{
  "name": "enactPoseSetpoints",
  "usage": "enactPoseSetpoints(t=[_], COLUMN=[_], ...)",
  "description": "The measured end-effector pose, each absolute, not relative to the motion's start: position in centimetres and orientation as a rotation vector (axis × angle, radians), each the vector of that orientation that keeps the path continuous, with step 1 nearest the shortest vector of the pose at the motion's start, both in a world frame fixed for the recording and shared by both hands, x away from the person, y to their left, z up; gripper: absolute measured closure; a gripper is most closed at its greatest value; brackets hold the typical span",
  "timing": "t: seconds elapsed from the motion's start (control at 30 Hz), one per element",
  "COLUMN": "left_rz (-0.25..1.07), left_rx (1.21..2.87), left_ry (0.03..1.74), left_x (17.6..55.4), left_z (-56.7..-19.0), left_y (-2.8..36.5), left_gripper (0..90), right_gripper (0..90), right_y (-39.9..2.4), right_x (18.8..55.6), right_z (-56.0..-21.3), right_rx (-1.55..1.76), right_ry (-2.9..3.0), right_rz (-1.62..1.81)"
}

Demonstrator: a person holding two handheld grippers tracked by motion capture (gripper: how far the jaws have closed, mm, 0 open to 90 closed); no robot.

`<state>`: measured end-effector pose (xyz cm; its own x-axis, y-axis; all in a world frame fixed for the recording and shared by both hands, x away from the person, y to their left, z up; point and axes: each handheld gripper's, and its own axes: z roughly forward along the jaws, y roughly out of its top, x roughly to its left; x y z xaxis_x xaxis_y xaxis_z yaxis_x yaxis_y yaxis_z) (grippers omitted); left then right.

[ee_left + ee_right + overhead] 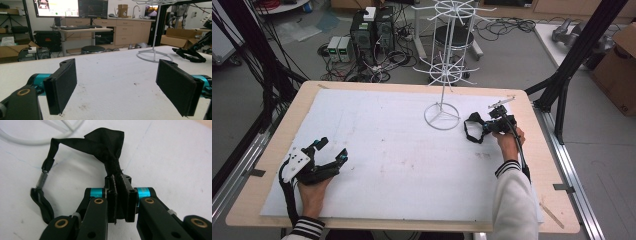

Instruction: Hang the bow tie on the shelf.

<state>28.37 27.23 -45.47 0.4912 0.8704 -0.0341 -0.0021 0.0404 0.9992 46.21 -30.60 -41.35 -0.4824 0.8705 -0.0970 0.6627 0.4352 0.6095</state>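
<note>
Right hand-held gripper [119,195] — pinching black strap [100,142].

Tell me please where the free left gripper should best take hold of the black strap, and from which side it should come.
Probably the open loop of the black strap, the part lying flat on the white sheet left of the right gripper, which already pinches its bunched end. The left gripper, jaws wide open, could come from the left and above, keeping off the wire stand just behind.

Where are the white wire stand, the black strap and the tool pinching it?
white wire stand [442,116], high view, on its round base ring.
black strap [105,143], right gripper view, on the bunched fabric above the jaws.
right tool [121,195], right gripper view, between its closed tips.
</note>
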Motion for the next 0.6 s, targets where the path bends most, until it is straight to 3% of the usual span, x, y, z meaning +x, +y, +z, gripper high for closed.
enactPoseSetpoints(t=[0.6], left_rz=[0.803], left_rx=[1.371], left_ry=[0.834], left_x=[28.4], left_z=[-45.5], left_y=[27.2], left_gripper=[17.3], right_gripper=[84.6], right_y=[-31.0], right_x=[43.4], right_z=[-37.1], right_rx=[1.179], right_ry=[2.174], right_rz=[0.977])
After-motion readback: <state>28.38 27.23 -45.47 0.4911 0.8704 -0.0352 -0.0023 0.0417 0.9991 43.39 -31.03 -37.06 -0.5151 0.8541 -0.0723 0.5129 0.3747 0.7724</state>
